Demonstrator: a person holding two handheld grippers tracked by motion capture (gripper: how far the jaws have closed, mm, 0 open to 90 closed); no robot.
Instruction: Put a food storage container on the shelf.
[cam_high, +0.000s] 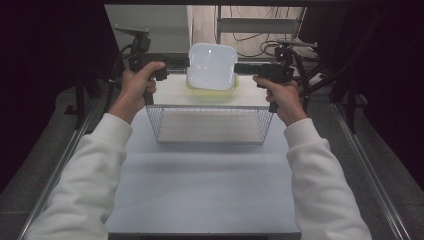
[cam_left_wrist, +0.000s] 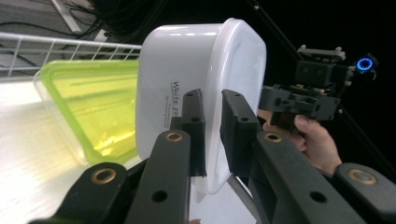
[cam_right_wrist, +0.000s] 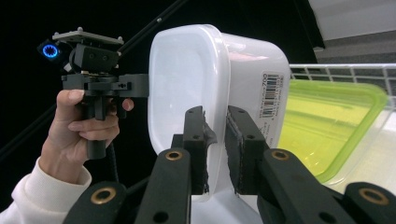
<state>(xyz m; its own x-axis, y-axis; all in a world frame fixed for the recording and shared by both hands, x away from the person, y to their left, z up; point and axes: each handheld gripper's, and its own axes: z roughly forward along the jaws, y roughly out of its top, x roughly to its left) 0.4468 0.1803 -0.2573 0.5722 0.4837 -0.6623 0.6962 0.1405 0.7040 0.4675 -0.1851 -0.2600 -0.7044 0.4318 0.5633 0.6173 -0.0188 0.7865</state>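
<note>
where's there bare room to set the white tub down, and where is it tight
Free: the wide bare tabletop between the sleeves, on the near side of the wire basket, and the basket's own empty floor. Crowded: the far strip behind the basket, where the green-lidded container lies under the white tub clamped by the left gripper and right gripper.

White table (cam_high: 200, 190), grey speckled floor (cam_high: 35, 165), cables (cam_high: 255, 45) behind, dark surrounds

White tub (cam_left_wrist: 187, 84): black print on its side wall begins "White pa", remainder hidden behind the fingers; a smaller line beneath is illegible. Barcode sticker (cam_right_wrist: 270, 95) on the opposite wall: "700" legible above the bars, other digits too small.
</note>
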